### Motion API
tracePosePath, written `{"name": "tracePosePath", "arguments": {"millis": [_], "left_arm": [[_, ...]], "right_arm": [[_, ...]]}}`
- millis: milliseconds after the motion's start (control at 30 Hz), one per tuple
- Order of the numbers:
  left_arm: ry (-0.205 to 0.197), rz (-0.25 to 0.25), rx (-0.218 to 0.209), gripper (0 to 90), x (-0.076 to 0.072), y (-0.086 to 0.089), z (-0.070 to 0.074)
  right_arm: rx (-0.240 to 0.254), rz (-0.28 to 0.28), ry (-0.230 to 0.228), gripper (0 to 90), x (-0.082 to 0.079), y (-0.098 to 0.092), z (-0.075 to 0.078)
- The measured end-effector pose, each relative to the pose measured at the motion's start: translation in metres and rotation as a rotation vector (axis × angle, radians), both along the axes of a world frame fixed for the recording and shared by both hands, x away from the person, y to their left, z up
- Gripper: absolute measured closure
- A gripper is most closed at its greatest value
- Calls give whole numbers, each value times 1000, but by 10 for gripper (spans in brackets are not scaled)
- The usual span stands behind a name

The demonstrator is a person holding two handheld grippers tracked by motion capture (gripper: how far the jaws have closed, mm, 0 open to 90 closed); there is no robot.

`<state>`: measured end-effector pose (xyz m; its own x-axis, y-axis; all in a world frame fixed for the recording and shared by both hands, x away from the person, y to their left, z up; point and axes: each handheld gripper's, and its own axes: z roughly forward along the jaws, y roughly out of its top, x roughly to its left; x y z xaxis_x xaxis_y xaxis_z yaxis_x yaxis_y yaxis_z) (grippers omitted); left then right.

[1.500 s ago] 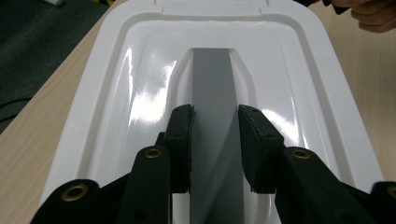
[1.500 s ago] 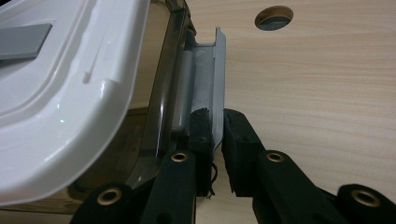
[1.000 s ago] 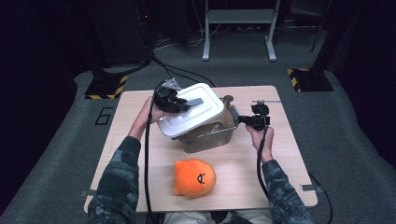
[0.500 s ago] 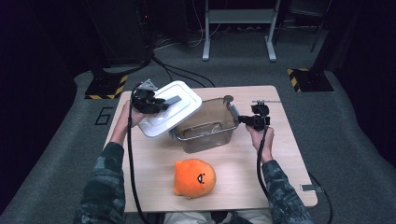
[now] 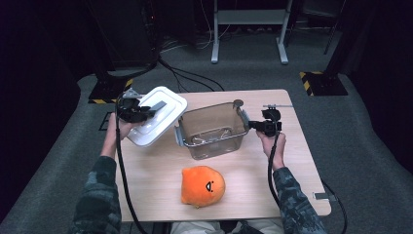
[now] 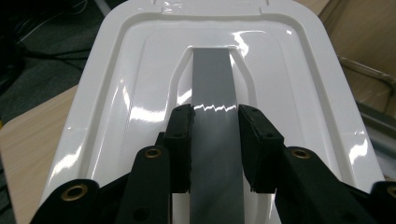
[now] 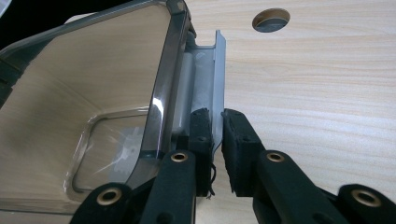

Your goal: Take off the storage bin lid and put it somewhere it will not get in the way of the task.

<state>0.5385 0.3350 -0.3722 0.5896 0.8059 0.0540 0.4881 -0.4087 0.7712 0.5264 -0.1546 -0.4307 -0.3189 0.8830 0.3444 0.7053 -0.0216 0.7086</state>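
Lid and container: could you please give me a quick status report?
Left hand-held gripper shut on white lid's grey handle, lid off, tilted at table's left. Right hand-held gripper shut on clear container's side latch. Orange plush toy sits nearer, apart.

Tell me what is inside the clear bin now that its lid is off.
The clear bin looks empty: through its transparent walls and floor only the wooden table shows, with glare on the bottom. The lid is held off to its left by the left tool, covering none of the interior.
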Motion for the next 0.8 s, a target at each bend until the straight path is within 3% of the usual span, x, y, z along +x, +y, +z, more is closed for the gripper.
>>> {"name": "tracePosePath", "arguments": {"millis": [67,200,433,800], "left_arm": [[0,35,-9,663,-1,7,-5],[13,107,16,662,-2,15,-16],[62,198,8,662,-5,19,-46],[135,224,-14,662,-10,8,-98]], "right_arm": [[-2,-2,0,819,0,0,0],[-3,0,0,820,0,0,0],[-2,-1,-1,820,0,0,1],[-8,3,-4,820,0,-1,2]]}}
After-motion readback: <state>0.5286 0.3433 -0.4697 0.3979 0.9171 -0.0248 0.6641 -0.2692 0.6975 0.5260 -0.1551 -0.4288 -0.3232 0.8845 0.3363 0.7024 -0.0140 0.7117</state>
